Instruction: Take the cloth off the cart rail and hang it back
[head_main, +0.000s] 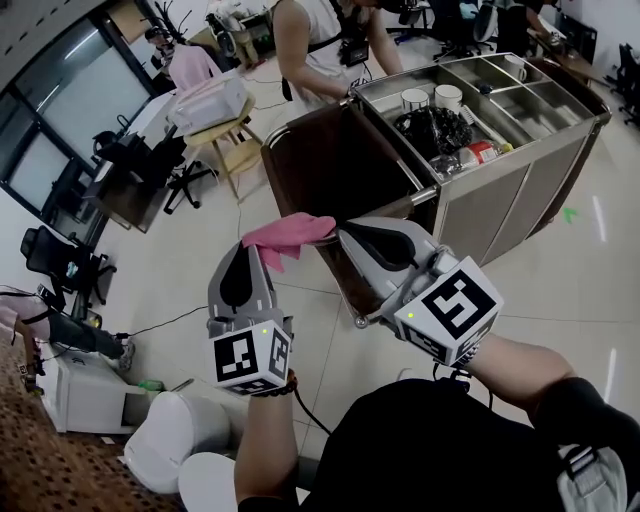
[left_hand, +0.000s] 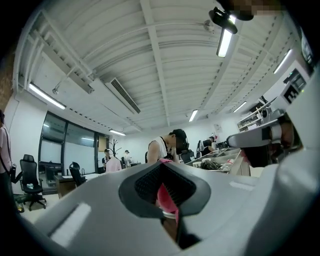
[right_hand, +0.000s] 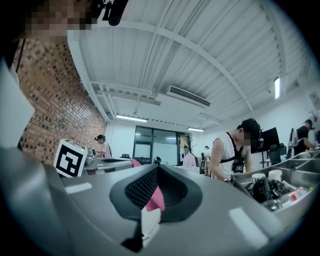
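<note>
A pink cloth (head_main: 288, 232) hangs in the air between my two grippers, just in front of the near end of the cart (head_main: 520, 175). The left gripper (head_main: 247, 248) is shut on the cloth's left end, and pink fabric (left_hand: 166, 196) shows between its closed pads. The right gripper (head_main: 344, 233) is shut on the other end, with pink fabric (right_hand: 156, 199) pinched between its pads as well. Both grippers point slightly upward, side by side. Behind the cloth stands the cart's brown end panel (head_main: 340, 160). The cloth touches no part of the cart that I can see.
The cart's metal top holds cups (head_main: 432, 98), a black bag (head_main: 435, 130) and bottles. A person (head_main: 315, 45) stands at its far side. A wooden stool (head_main: 232, 140) carrying a white box stands to the left. A white bin (head_main: 185, 430) sits on the floor near my left.
</note>
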